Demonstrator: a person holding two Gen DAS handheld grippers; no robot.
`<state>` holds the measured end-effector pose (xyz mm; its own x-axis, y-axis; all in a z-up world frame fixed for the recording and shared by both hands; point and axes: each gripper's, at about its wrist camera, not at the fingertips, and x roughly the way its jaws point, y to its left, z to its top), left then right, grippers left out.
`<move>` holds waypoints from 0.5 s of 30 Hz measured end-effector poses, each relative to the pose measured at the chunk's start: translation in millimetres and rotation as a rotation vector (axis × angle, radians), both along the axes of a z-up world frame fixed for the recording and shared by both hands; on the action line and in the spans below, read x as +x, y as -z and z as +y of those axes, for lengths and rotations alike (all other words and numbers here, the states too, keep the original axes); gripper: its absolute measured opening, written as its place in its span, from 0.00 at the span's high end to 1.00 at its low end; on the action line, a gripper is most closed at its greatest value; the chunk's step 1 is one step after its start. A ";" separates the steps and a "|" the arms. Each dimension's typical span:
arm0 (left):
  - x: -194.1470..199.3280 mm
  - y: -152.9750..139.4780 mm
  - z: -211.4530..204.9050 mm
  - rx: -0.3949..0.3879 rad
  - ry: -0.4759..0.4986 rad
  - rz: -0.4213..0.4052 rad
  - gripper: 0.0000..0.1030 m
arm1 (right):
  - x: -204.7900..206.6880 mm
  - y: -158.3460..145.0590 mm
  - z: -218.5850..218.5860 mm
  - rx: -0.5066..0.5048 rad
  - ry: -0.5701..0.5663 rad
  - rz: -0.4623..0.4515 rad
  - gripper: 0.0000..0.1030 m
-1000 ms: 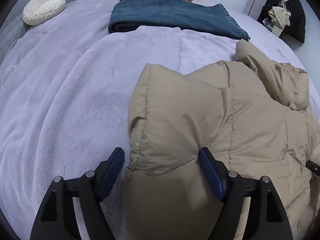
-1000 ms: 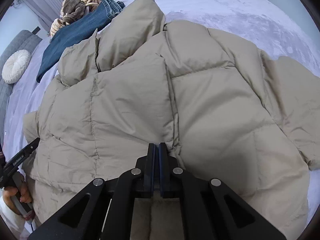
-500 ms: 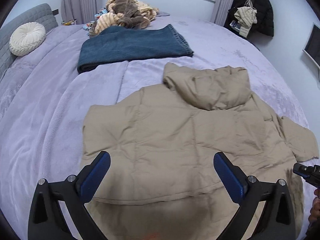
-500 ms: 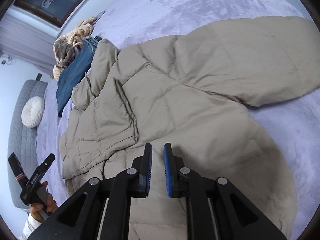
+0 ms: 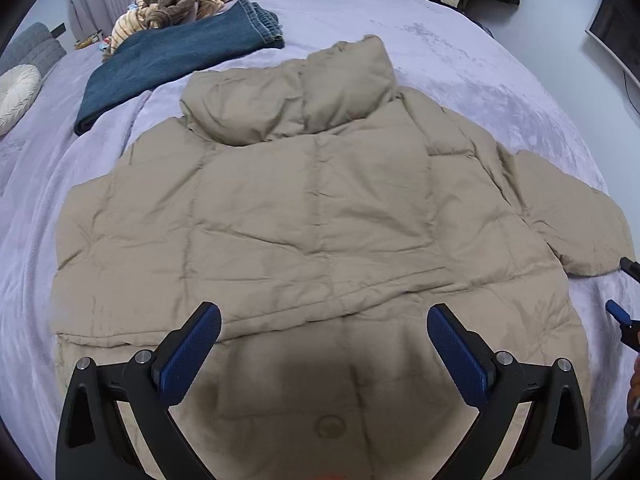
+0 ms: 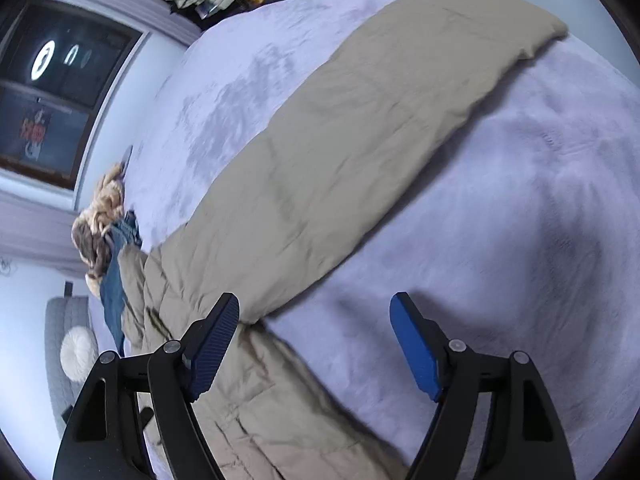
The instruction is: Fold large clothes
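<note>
With one side of the jacket (image 5: 304, 216) folded in, both hand-held grippers, left (image 5: 324, 344) and right (image 6: 316, 336), hang wide open and empty, the right's jaws having just been opening; next comes gripping the outstretched sleeve (image 6: 360, 128) beside the jacket.

Soft, even, cool indoor light fills both fisheye views, casting a dim shadow on the near part of the tan puffer jacket (image 5: 320, 216) and on the lilac bed (image 6: 540, 208), while edges bend into black vignettes and the right wrist view is smeared with motion blur, its dark window (image 6: 52, 92) reflecting lamps.
</note>
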<state>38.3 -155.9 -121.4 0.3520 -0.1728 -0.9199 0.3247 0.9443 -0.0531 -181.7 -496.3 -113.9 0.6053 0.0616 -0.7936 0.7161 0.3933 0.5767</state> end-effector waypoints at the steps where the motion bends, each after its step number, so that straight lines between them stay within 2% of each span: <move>1: -3.3 -0.1 -7.7 0.003 0.007 0.001 0.00 | -4.7 3.4 -12.5 0.017 0.035 -0.016 0.14; 5: -16.6 -2.6 -37.5 0.005 0.025 0.004 0.00 | -13.5 19.0 -56.5 0.098 0.119 -0.084 0.14; 10: -28.9 -4.0 -67.1 0.008 0.024 0.009 0.00 | -3.9 22.1 -93.7 0.115 0.151 -0.163 0.13; 11: -31.1 -4.5 -72.0 0.008 0.021 0.010 0.00 | -1.7 22.1 -99.7 0.118 0.155 -0.179 0.10; 12: -32.2 -5.2 -75.3 0.007 0.017 0.011 0.00 | 2.2 22.8 -106.1 0.134 0.159 -0.208 0.00; 15: -34.7 -6.7 -80.9 0.007 0.007 0.015 0.00 | 9.8 24.6 -122.4 0.161 0.189 -0.246 0.00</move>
<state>3.6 -236.9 -114.7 0.3367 -0.1686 -0.9264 0.3303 0.9425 -0.0515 -171.9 -618.7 -138.4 0.7897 0.0426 -0.6120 0.5996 0.1574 0.7847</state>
